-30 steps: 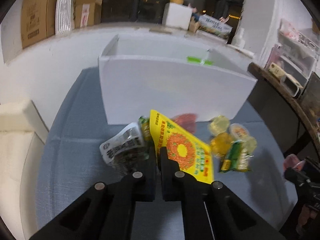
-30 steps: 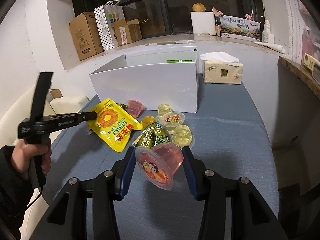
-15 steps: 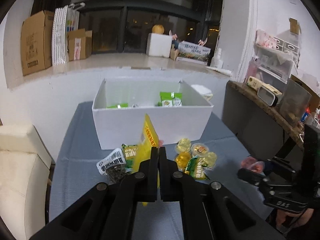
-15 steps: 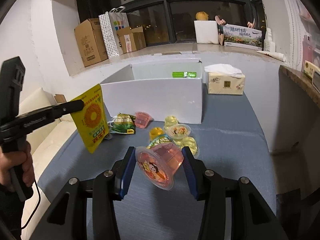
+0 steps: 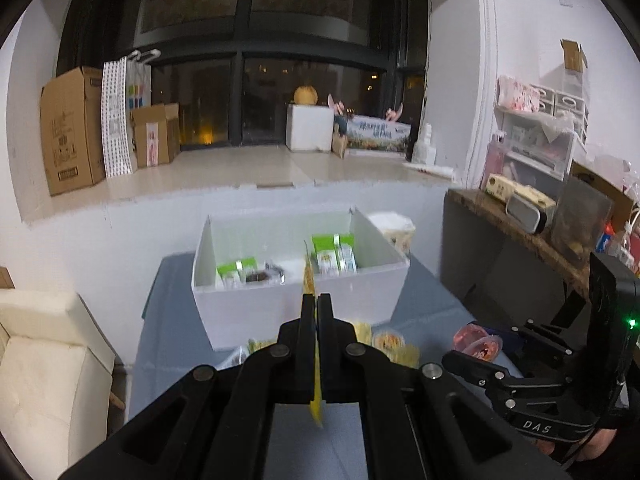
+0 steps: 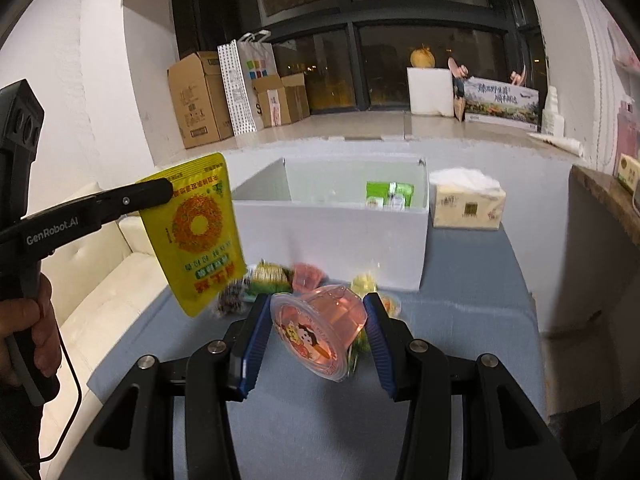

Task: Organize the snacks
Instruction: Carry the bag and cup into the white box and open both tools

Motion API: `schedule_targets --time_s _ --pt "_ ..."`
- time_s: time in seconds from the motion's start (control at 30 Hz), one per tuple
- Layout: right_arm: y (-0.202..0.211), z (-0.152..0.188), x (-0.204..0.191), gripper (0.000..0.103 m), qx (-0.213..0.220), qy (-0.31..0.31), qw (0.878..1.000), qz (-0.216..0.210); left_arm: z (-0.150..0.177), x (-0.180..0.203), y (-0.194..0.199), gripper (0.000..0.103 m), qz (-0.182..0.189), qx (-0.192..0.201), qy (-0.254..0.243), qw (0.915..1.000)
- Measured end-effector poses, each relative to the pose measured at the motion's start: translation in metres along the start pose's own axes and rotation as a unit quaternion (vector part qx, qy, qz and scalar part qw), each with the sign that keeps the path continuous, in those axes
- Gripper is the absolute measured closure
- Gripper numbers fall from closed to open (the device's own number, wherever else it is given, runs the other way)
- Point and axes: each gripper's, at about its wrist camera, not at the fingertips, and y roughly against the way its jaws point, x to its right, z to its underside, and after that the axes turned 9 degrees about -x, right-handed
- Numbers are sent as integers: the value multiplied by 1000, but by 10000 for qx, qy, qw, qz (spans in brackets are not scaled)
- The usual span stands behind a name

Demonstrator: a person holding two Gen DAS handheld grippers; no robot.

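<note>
Above the table's (image 6: 472,280) near edge, we are pinching a yellow pouch (image 6: 196,232) in the left gripper (image 5: 318,304) and clamping a pink jelly cup (image 6: 320,332) in the right gripper (image 6: 316,336); the tilted cup risks slipping before reaching the white box (image 6: 340,236).

light: dim indoor, dark windows | blur: loose snacks (image 6: 276,280) smeared | edges: fisheye bend, black corners
</note>
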Motion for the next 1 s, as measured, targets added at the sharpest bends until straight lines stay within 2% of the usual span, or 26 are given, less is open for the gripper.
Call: schedule_targets --time_s 0.13,0.27,0.43,0.6,0.8,1.0 --pt "3 -38 4 52 247 16 9997 -32 -33 2 5 102 -141 265 -105 9995" --pt "1 -81 9 52 464 160 9987 138 -70 -2 0 102 -257 456 -175 9985" --pt "-19 -132 22 52 583 162 9980 168 -112 -14 -30 102 -378 467 -189 9980" --pt "-65 -167 37 52 392 53 9990 214 -141 -33 -74 102 -476 355 -193 9981" --pt "-122 -174 52 52 19 -37 9995 311 -150 -54 -135 102 -520 15 -153 9985" --pt "-156 -156 61 51 -255 -59 9987 444 -128 -68 -172 98 -607 -279 -17 9978"
